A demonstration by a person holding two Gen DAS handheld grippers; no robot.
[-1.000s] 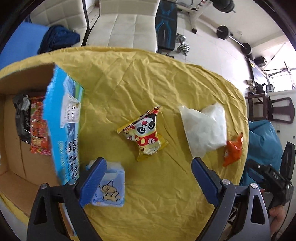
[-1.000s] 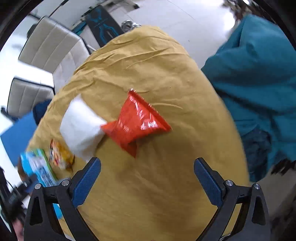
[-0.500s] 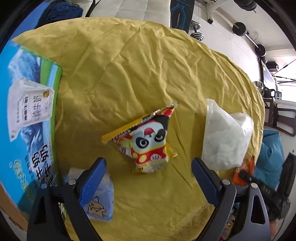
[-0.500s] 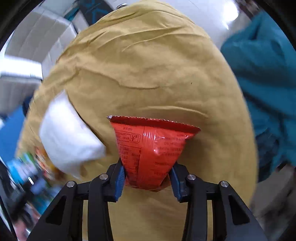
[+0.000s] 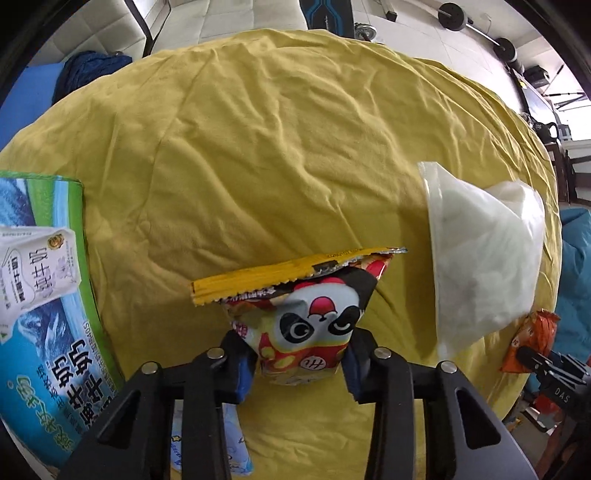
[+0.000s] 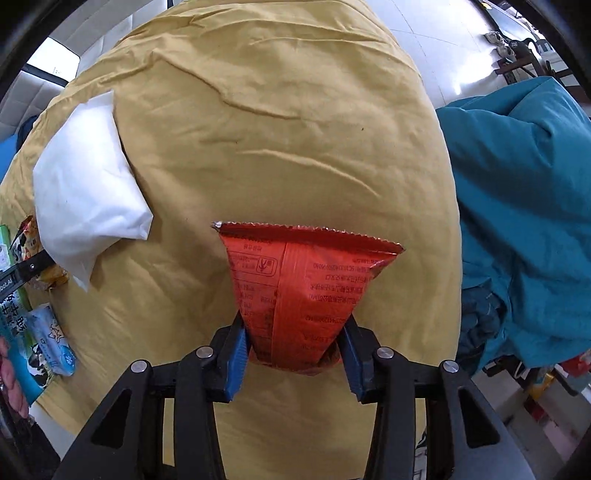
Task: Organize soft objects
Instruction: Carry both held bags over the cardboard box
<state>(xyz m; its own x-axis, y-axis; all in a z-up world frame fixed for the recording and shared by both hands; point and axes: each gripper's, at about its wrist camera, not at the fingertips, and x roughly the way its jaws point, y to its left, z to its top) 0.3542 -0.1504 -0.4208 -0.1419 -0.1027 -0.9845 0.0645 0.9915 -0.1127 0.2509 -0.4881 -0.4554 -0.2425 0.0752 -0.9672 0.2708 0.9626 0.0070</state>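
Behind left claw (image 5: 297, 363), half-hidden tissue pack (image 5: 207, 443)

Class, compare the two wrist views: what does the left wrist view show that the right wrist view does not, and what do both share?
Only the left wrist view shows the left gripper shut on the panda packet, seen face on, plus barbell weights on the floor.

Only the right wrist view shows the right gripper shut on the red packet, its printed back legible, and the teal fabric.

Both show the yellow cloth, the white bag, the milk carton and the small blue pack.
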